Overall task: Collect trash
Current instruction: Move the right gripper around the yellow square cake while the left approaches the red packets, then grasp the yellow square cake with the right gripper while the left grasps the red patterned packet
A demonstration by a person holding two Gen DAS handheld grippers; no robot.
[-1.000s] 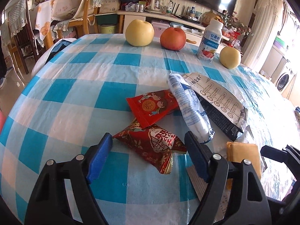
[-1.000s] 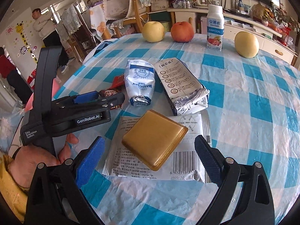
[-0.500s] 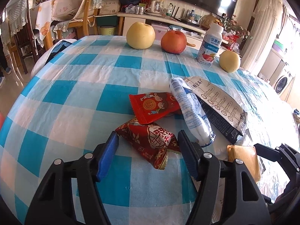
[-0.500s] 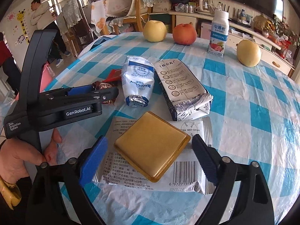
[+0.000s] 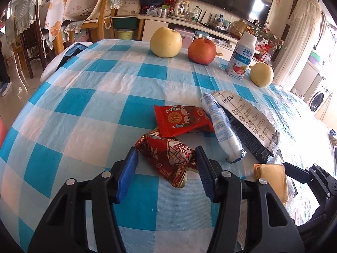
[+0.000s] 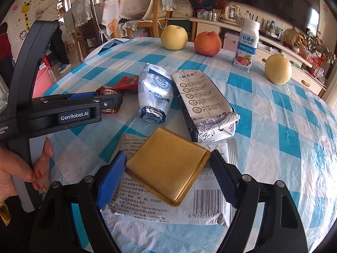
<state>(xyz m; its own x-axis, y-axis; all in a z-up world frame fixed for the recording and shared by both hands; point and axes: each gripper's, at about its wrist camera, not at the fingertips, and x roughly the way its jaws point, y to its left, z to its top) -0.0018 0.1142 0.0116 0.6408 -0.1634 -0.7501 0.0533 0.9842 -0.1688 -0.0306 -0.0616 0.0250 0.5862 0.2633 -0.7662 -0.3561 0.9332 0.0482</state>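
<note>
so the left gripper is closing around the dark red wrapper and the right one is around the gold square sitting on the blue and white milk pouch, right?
One thing is off: in the right wrist view the gold square lies on a flat white barcoded packet, not the milk pouch, which lies apart, farther back. The rest holds: the left gripper brackets the dark red wrapper, the right gripper the gold square.

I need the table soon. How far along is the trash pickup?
Nothing looks collected yet. The left gripper straddles the dark red wrapper; the right gripper straddles the gold tray; neither is lifted. The red packet, white pouch, milk carton and barcode bag remain.
</note>
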